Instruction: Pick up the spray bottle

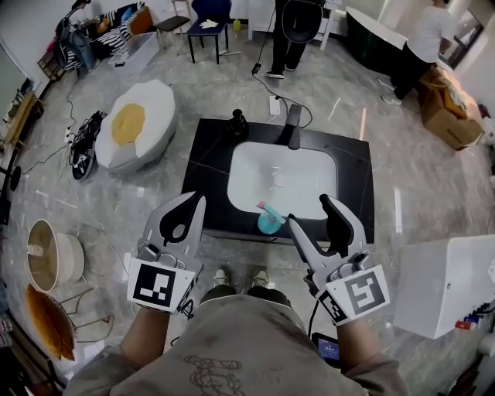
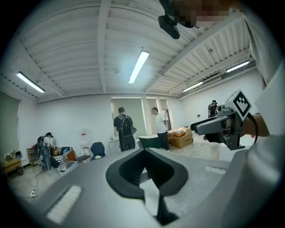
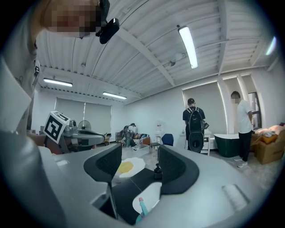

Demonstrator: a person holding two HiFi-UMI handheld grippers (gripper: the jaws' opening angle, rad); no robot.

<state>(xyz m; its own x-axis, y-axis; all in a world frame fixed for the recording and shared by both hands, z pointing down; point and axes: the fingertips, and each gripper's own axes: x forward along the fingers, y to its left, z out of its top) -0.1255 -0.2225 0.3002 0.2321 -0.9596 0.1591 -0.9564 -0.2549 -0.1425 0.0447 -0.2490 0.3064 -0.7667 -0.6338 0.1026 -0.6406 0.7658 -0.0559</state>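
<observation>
A teal spray bottle (image 1: 268,222) with a pink nozzle stands at the front rim of the white sink (image 1: 309,174), which is set in a black counter (image 1: 209,158). Both grippers are held up in front of the counter, short of the bottle. My left gripper (image 1: 196,199) is to the bottle's left with its jaws together and nothing between them; its own view shows the left gripper (image 2: 144,156) pointing across the room. My right gripper (image 1: 310,210) is just right of the bottle, open and empty. Low between the right gripper (image 3: 139,168) jaws, the bottle (image 3: 142,208) shows.
A black faucet (image 1: 293,125) and a dark dispenser (image 1: 238,122) stand at the sink's far edge. An egg-shaped cushion (image 1: 138,124) lies to the left, a white box (image 1: 445,282) to the right. Two people, a chair (image 1: 209,19) and a cardboard box (image 1: 448,108) are at the back.
</observation>
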